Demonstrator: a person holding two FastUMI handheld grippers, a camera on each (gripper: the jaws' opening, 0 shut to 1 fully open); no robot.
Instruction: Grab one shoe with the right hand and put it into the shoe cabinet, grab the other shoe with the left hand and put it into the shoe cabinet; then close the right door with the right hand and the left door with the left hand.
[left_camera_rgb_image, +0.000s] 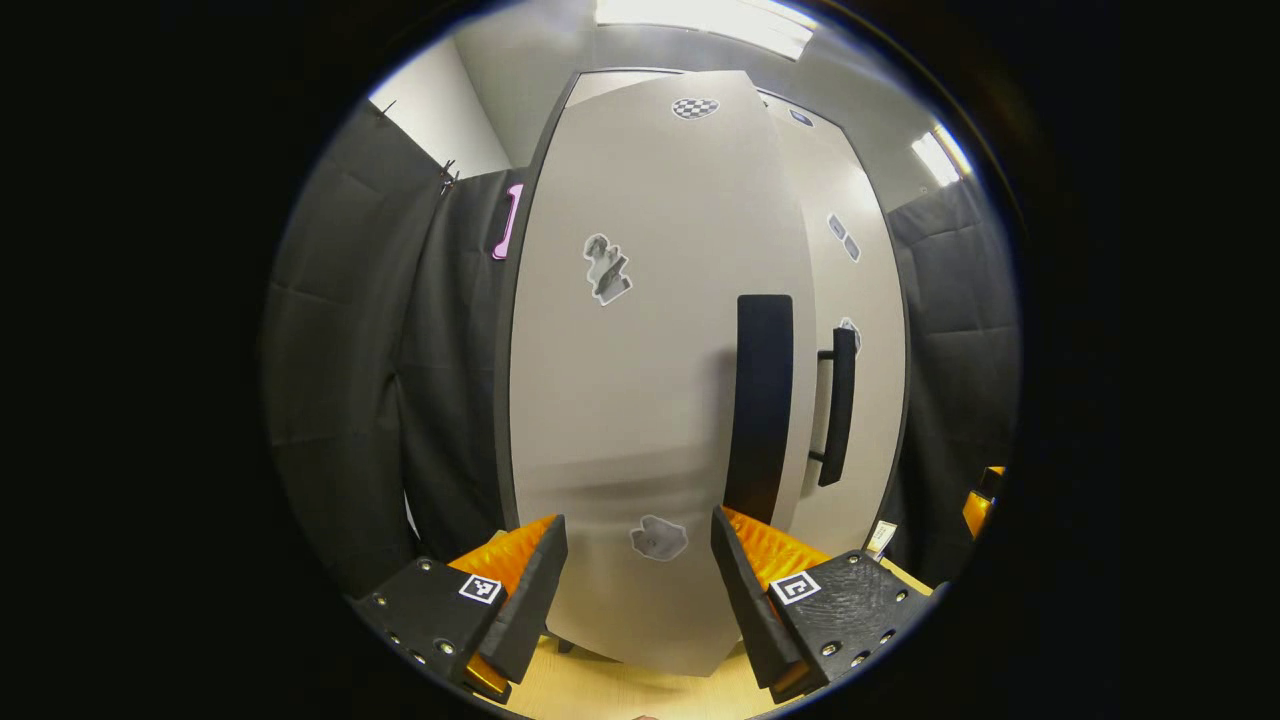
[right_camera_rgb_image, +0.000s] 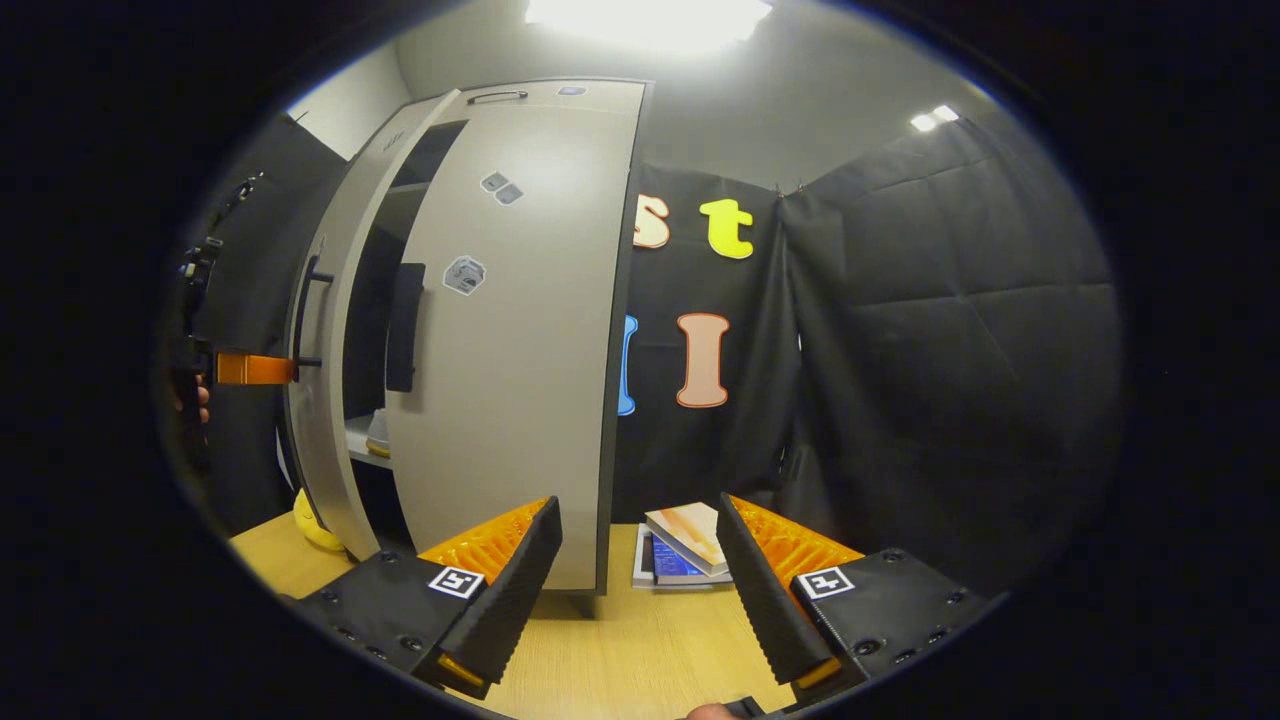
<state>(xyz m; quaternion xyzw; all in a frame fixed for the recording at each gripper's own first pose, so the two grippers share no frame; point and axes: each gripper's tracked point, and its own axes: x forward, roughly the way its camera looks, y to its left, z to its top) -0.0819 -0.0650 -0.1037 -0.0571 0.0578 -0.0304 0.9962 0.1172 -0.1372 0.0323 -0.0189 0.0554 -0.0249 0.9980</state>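
Wooden tabletop (right_camera_rgb_image: 640, 650) carried the shoe cabinet (right_camera_rgb_image: 520, 330); books (right_camera_rgb_image: 685, 545) lay beside it. Left gripper (left_camera_rgb_image: 640, 575), jaws wide, faced the left door (left_camera_rgb_image: 640, 380), nearly closed. Right gripper (right_camera_rgb_image: 640, 575), jaws wide, held nothing; right door (right_camera_rgb_image: 510, 400) closed. Shoe (right_camera_rgb_image: 378, 432) on shelf inside.

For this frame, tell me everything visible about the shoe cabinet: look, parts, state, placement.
The shoe cabinet is tall, with matte light-grey panels and dark edges. It stands on short legs on the light wooden table. Both doors carry small stickers and black vertical bar handles. The right door looks nearly closed; the left door is ajar, showing dark shelves with something pale on one. The left gripper is at that door's handle; contact is unclear.
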